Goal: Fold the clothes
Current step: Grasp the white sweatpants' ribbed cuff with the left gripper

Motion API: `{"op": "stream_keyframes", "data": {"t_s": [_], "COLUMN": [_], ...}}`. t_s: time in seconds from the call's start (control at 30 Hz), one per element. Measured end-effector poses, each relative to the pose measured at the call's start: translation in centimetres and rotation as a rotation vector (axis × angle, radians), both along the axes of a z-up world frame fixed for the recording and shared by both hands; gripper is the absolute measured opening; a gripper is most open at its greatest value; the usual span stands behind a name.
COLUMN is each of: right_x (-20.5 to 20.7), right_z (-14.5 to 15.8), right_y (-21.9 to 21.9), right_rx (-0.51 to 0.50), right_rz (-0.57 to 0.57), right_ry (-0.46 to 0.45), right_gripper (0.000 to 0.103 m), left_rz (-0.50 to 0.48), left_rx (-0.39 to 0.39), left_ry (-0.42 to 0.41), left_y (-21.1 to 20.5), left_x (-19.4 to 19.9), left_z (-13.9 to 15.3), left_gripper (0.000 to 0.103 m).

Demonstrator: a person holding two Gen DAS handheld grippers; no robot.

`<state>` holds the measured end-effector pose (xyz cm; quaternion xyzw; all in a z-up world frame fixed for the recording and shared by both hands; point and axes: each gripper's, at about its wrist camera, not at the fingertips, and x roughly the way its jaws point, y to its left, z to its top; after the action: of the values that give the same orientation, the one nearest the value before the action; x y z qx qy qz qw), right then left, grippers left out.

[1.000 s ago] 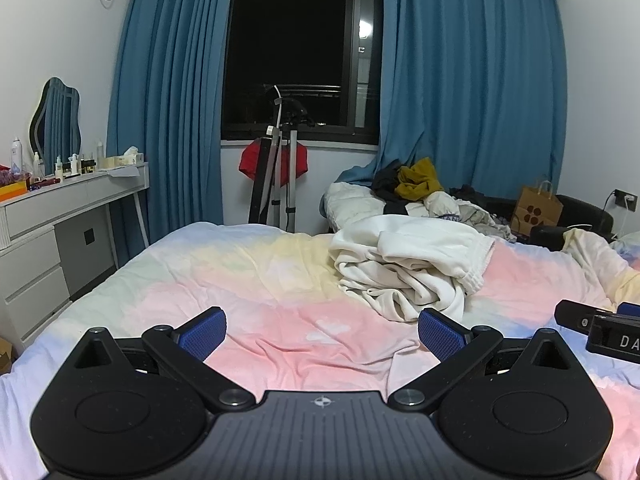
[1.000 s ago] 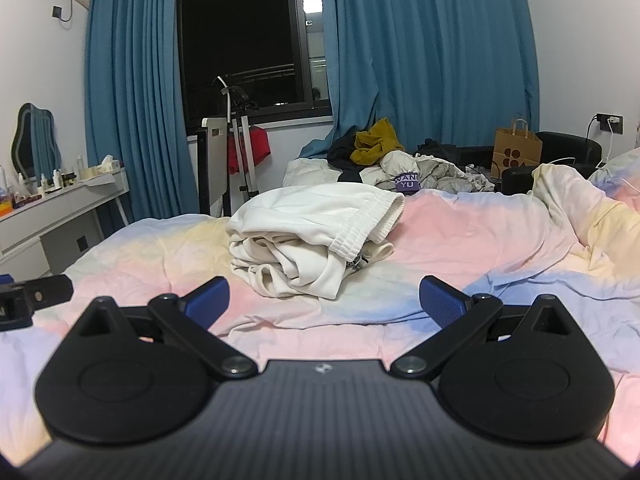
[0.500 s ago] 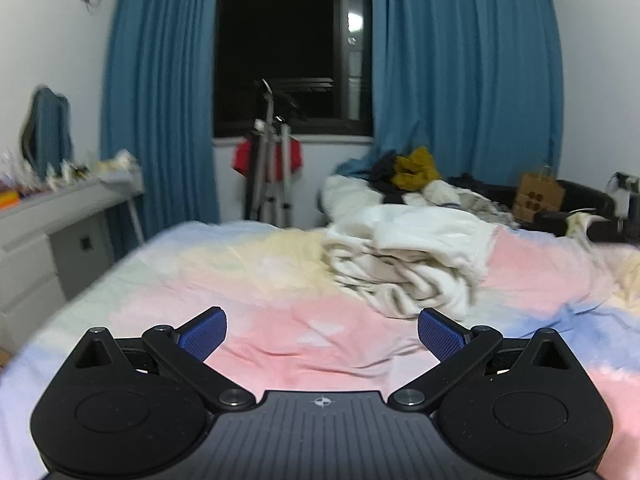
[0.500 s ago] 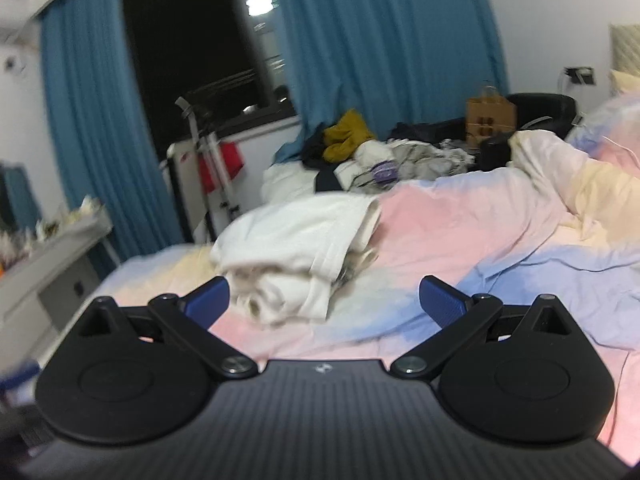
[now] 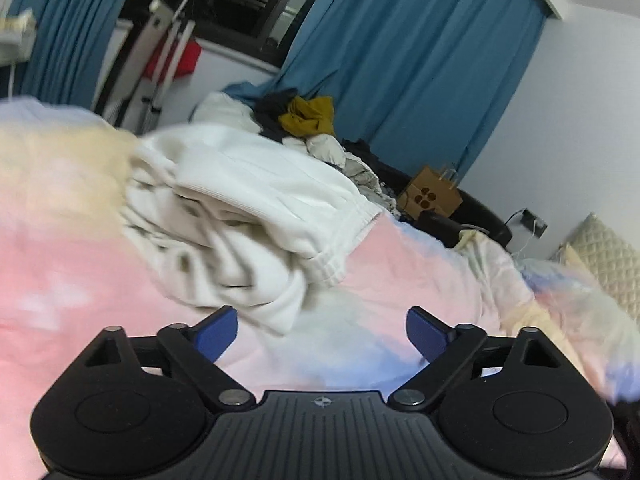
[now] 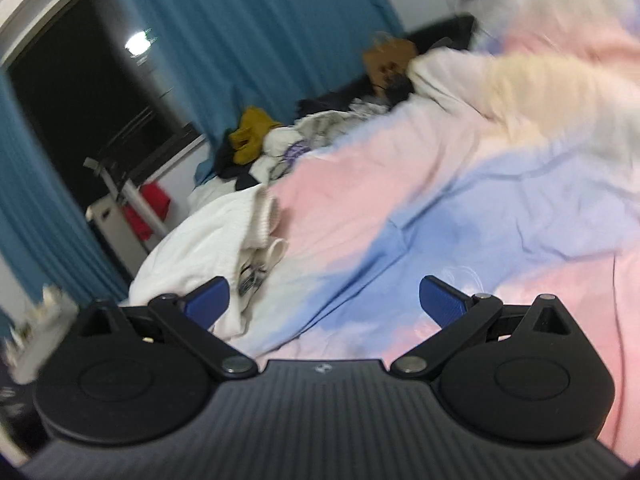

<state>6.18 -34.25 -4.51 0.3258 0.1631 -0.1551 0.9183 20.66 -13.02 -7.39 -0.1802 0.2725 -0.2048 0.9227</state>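
Both my claws hold nothing — left gripper (image 5: 322,334) jaws wide, closing, white garment (image 5: 248,216) just ahead; right gripper (image 6: 324,300) wide open, garment ahead-left.

One crumpled white fabric garment (image 5: 256,216) lies on one pastel pink, blue and yellow duvet (image 5: 72,264). Two black grippers with blue pads are in view, the left gripper (image 5: 322,334) and the right gripper (image 6: 324,300). Behind stand one brown paper bag (image 5: 432,196), two blue curtains (image 5: 420,64) and one heap of mixed clothes (image 5: 312,120).
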Motion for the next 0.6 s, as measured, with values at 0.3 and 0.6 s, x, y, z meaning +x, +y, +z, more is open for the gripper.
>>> {"op": "stream_keyframes", "data": {"t_s": [0.3, 0.6], "right_x": [2.1, 4.4], "right_z": [-3.3, -4.4], "right_y": [-3.4, -2.8], "right_rx": [0.138, 0.081], "right_rz": [-0.042, 0.011], "right_ry": [0.006, -0.006], "right_gripper": [0.103, 0.103], "left_rz": [0.04, 0.121], "left_rx": [-0.081, -0.082], "left_ry": [0.066, 0.107], "left_y": [-5.3, -5.1], "left_x": [9.5, 12.5], "left_z": [-4.3, -2.9], "left_gripper": [0.077, 0.028]}}
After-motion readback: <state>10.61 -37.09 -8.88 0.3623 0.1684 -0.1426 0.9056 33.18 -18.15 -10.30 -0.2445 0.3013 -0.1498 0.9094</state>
